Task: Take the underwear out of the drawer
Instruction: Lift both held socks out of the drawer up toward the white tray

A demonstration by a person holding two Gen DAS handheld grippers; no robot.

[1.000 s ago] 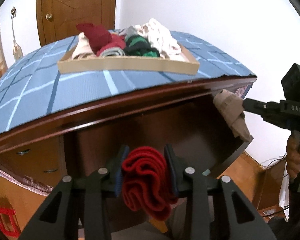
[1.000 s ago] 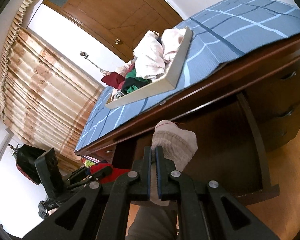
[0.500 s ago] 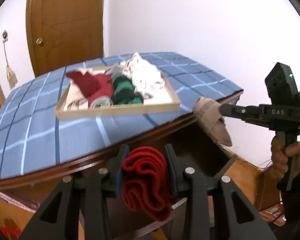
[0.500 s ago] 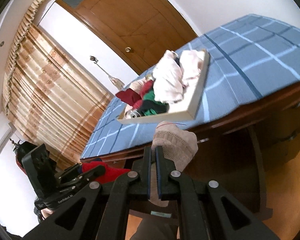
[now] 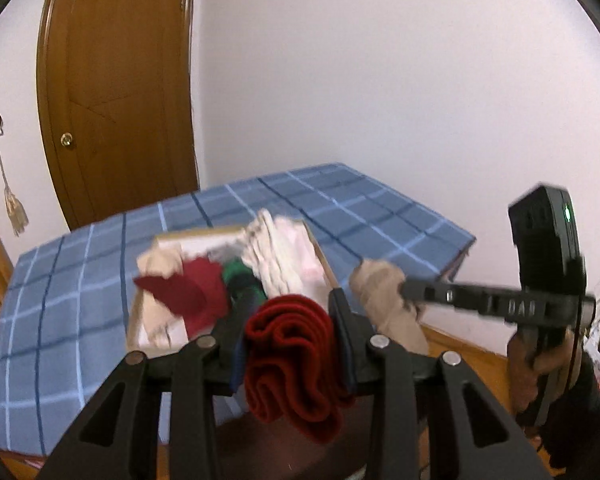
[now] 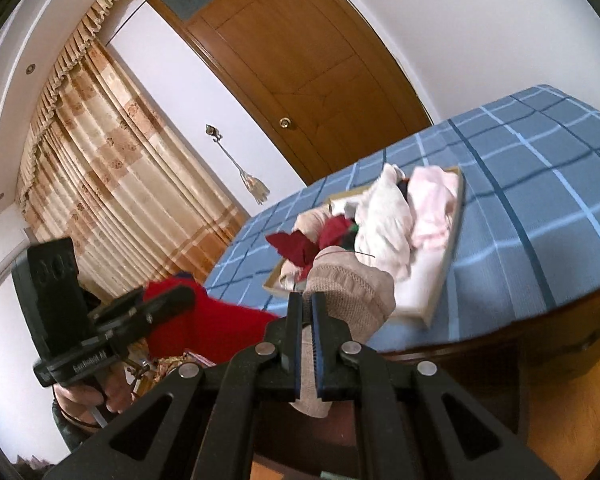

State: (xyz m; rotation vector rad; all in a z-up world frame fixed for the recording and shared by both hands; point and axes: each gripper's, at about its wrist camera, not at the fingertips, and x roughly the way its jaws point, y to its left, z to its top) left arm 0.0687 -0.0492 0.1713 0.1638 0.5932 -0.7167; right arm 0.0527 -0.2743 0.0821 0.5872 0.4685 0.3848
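My left gripper (image 5: 290,320) is shut on a folded red garment (image 5: 296,364), held above the front edge of the desk; it also shows in the right wrist view (image 6: 168,300) with the red garment (image 6: 216,320). My right gripper (image 6: 306,304) is shut on a beige knit garment (image 6: 352,292), seen in the left wrist view (image 5: 404,290) with the beige garment (image 5: 384,300) to the right of the tray. A wooden tray (image 5: 134,320) on the blue checked cloth (image 5: 60,300) holds a pile of underwear (image 5: 276,256). The drawer is hidden below.
A wooden door (image 5: 120,100) stands behind the desk, a curtain (image 6: 120,200) to its left. The tray (image 6: 440,280) lies near the desk's front edge (image 6: 500,336). White wall lies to the right.
Both grippers have risen with their garments from the drawer opening to above the desk top, toward the tray. The drawer has dropped out of view.
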